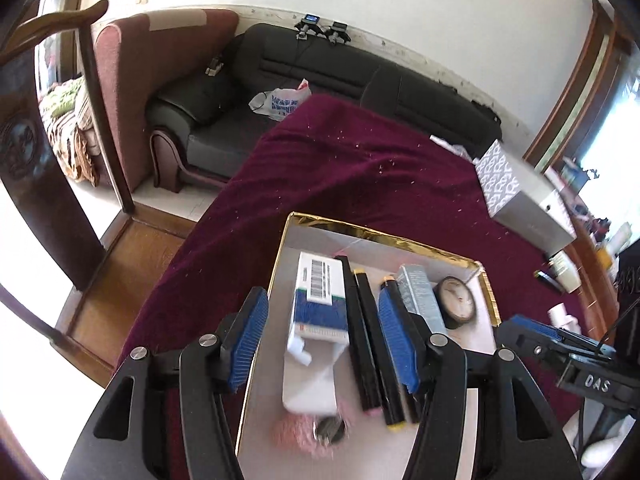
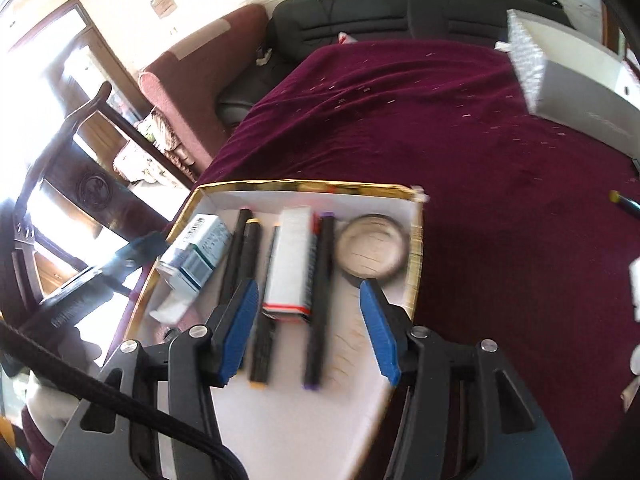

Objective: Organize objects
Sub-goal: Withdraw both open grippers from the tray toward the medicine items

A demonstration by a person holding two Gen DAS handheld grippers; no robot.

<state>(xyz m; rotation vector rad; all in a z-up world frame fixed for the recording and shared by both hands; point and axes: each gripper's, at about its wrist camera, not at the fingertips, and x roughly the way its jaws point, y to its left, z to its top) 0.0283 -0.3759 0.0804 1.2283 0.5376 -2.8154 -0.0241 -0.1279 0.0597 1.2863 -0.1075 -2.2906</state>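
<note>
A gold-rimmed white tray [image 1: 384, 237] [image 2: 304, 186] lies on the maroon cloth. It holds a white-and-blue medicine box [image 1: 320, 296] [image 2: 196, 258], several black pens [image 1: 364, 336] [image 2: 320, 300], a slim grey-white box [image 1: 420, 292] [image 2: 290, 260], a round compact [image 1: 456, 300] [image 2: 370, 250] and a pink fluffy item [image 1: 296, 430]. My left gripper [image 1: 324, 344] is open above the tray, its fingers either side of the medicine box and pens. My right gripper [image 2: 310, 326] is open above the tray, its fingers either side of the slim box and pens. Neither holds anything.
A long patterned white box [image 1: 520, 200] [image 2: 568, 80] lies on the cloth at the far right. A black-and-yellow pen [image 2: 628, 204] and small white items [image 1: 564, 316] lie right of the tray. A black sofa [image 1: 320, 80] stands behind the table, a wooden chair [image 2: 72, 184] at the left.
</note>
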